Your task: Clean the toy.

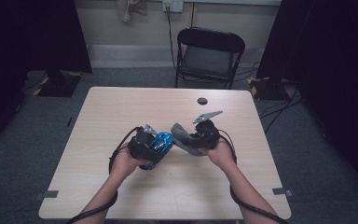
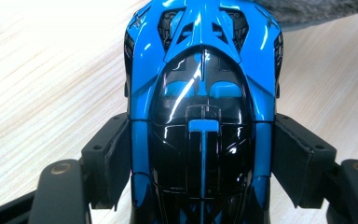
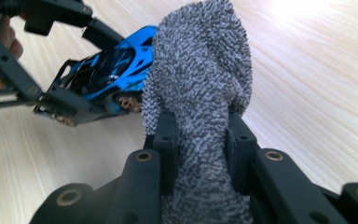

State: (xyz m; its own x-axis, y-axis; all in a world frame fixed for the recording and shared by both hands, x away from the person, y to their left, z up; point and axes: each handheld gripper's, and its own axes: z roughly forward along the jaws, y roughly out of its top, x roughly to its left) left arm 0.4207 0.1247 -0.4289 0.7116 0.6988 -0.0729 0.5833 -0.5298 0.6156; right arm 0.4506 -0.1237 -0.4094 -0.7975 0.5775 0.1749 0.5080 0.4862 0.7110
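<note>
Both claws meet mid-table: left claw [image 1: 154, 145] clamps car [image 2: 203, 93], right claw [image 1: 193, 140] cloth [image 3: 198, 93].

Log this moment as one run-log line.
left gripper: shut on blue toy car | right gripper: shut on grey cloth | cloth beside car, above table

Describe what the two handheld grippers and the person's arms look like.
Both the left gripper and right gripper are black, blocky two-jaw tools with brass-ringed screw holes. The right one carries a grey triangular plate. A black cable trails from each along bare, sleeveless forearms.
</note>
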